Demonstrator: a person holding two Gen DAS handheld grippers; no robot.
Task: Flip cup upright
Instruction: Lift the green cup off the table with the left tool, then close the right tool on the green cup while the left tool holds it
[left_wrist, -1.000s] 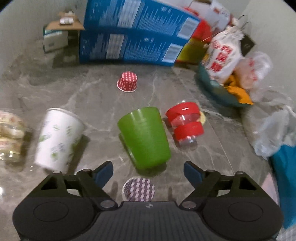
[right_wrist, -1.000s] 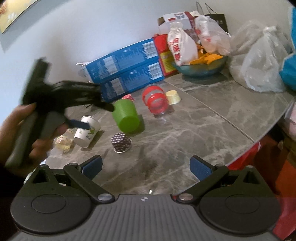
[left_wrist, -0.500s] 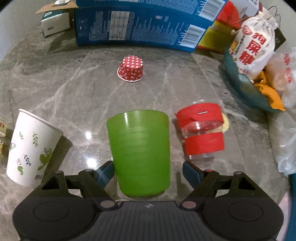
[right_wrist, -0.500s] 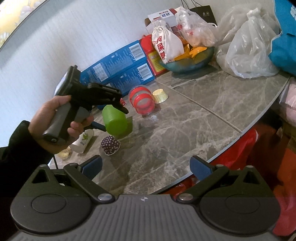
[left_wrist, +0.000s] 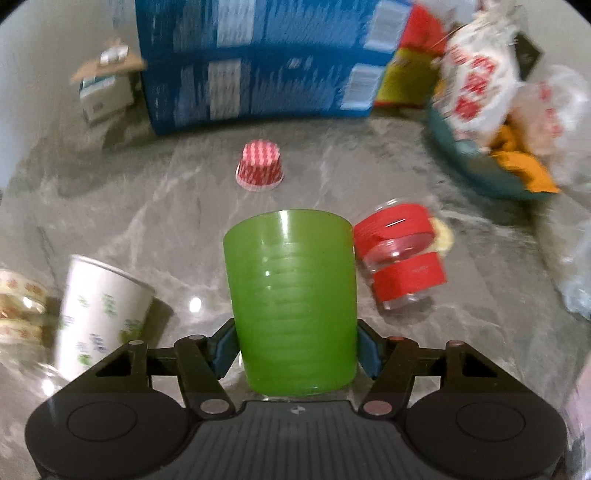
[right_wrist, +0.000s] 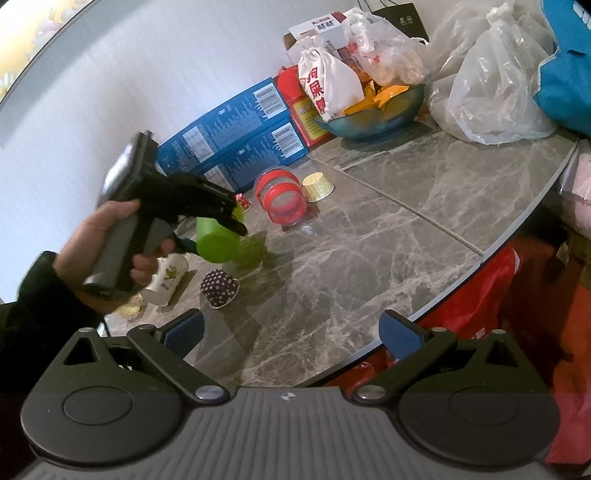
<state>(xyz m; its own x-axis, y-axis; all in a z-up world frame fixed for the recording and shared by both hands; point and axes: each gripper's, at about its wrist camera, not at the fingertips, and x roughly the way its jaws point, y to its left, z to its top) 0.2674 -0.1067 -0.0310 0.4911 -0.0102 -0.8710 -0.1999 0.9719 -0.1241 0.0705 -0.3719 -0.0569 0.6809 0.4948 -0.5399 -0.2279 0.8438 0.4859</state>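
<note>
Green cup (left_wrist: 291, 306) sits dead centre between the blue pads of the left gripper (left_wrist: 295, 347), at 12 o'clock from the claw in the left wrist view, both pads pressed on its side walls near the closed base end, so the claw is clamped on the cup. Long axis runs straight away from the claw, base toward the camera, wide rim pointing to 12 o'clock; in the right wrist view the cup (right_wrist: 218, 240) looks lifted just off the marble table (right_wrist: 406, 229), tilted, a green shadow under it, though contact is hard to rule out. Left hand owns the move; right gripper (right_wrist: 291, 332) hangs wide apart and empty at the table's near edge, well apart from the cup. Flip turns on a wrist roll to bring the rim up. Versus half a second ago: pads were still apart on either side of the cup, now shut on it; background now motion-blurred. Neighbours: white paper cup (left_wrist: 99, 314) at 9 o'clock, red-banded jar (left_wrist: 400, 254) at 2 o'clock just beside the rim, red dotted liner (left_wrist: 259, 166) at 12 o'clock beyond.
</note>
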